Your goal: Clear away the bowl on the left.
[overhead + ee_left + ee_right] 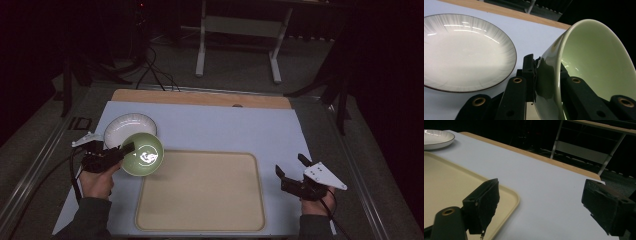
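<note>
Leftmost, a white plate [130, 129] with a thin dark rim sat on the pale blue mat [225, 125], near the mat's far left corner. Just in front of it, the left gripper [131, 147] was clamped on the wall of a green bowl [143, 154]. In the left gripper view the bowl's rim [559, 62] ran between the two black jaws, one jaw against the glossy outside and the other inside the bowl. The bowl was tipped onto its side, its opening facing up and to the right in the high view, with light glinting off the inner glaze. It hung over the far left corner of the beige tray [200, 192], partly overlapping the plate's near edge as seen from above; whether bowl and plate touched could not be told. The person's left hand [97, 181] gripped the tool from below, a dark sleeve at the wrist.

Farther right, the tray lay flat on the mat, and nothing lay on it.

Rightmost, the right gripper [290, 165] was held beside the tray's right edge, over the mat. Its jaws stood wide apart with nothing between them; in the right gripper view the tray corner [509, 195] and bare mat showed through the gap.
</note>
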